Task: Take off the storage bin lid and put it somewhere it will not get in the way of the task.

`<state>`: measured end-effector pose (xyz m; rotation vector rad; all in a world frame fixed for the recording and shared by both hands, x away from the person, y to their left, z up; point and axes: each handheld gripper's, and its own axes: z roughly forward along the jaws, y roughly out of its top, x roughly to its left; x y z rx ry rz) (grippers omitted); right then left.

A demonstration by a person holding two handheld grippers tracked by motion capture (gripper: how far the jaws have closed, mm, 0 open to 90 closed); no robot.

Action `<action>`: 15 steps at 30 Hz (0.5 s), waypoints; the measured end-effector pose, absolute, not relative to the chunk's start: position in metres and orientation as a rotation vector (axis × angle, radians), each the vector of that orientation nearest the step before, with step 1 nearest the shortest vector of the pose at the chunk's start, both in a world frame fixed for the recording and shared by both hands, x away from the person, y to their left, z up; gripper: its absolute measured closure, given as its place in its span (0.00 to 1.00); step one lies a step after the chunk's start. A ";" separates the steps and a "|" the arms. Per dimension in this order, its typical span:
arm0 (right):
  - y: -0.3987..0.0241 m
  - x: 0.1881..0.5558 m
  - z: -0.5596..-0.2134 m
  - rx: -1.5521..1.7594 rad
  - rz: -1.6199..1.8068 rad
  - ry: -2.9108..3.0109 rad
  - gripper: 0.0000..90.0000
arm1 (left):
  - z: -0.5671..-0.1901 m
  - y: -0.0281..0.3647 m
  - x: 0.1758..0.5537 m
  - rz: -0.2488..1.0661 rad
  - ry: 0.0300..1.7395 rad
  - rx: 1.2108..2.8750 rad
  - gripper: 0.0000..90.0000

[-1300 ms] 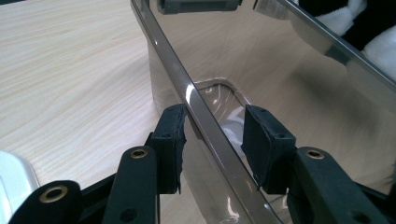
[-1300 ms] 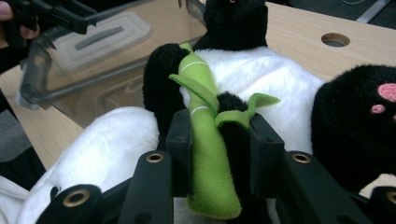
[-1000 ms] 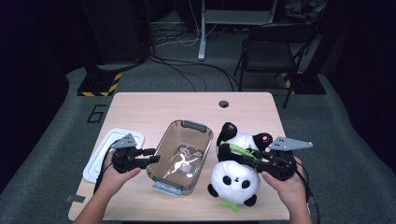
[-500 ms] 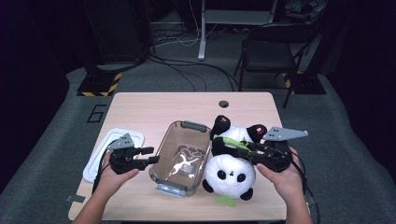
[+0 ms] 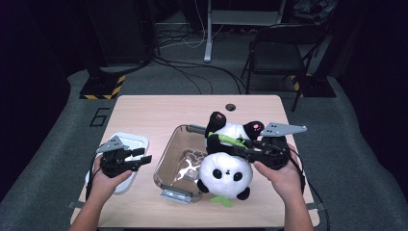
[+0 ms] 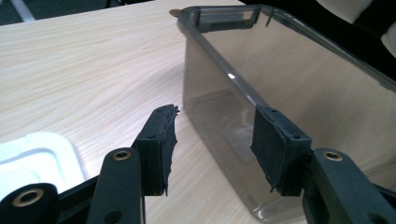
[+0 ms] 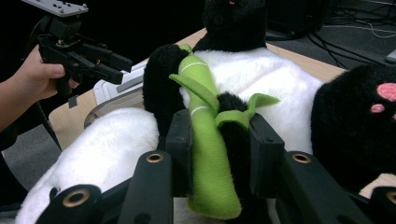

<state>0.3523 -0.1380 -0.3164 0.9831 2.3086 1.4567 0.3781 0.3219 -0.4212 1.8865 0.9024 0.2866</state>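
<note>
Your right gripper (image 5: 248, 153) pinches the panda (image 5: 226, 159) by its bamboo and arm, at the bin's (image 5: 166, 159) right rim. That soft grip could slip or swing the head against the rim. The panda's long axis runs head toward you, feet away. Your left gripper (image 5: 139, 159), jaws parted and empty, has just been opening beside the bin's left wall.

panda (image 5: 226, 173): plush cloth | container (image 5: 168, 163): glossy clear plastic | table (image 5: 149, 113): matt wood
</note>
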 end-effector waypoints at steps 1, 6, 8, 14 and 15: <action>-0.136 0.353 -0.316 0.979 1.454 2.313 0.74 | -0.422 0.323 0.378 0.292 0.906 1.886 0.55; -0.124 0.359 -0.313 0.948 1.463 2.324 0.74 | -0.423 0.327 0.377 0.299 0.926 1.884 0.55; -0.119 0.360 -0.312 0.935 1.466 2.332 0.74 | -0.424 0.329 0.376 0.306 0.930 1.884 0.55; -0.106 0.366 -0.312 0.915 1.477 2.340 0.74 | -0.424 0.333 0.375 0.323 0.937 1.879 0.55; -0.104 0.368 -0.312 0.911 1.475 2.346 0.74 | -0.424 0.334 0.374 0.320 0.945 1.871 0.55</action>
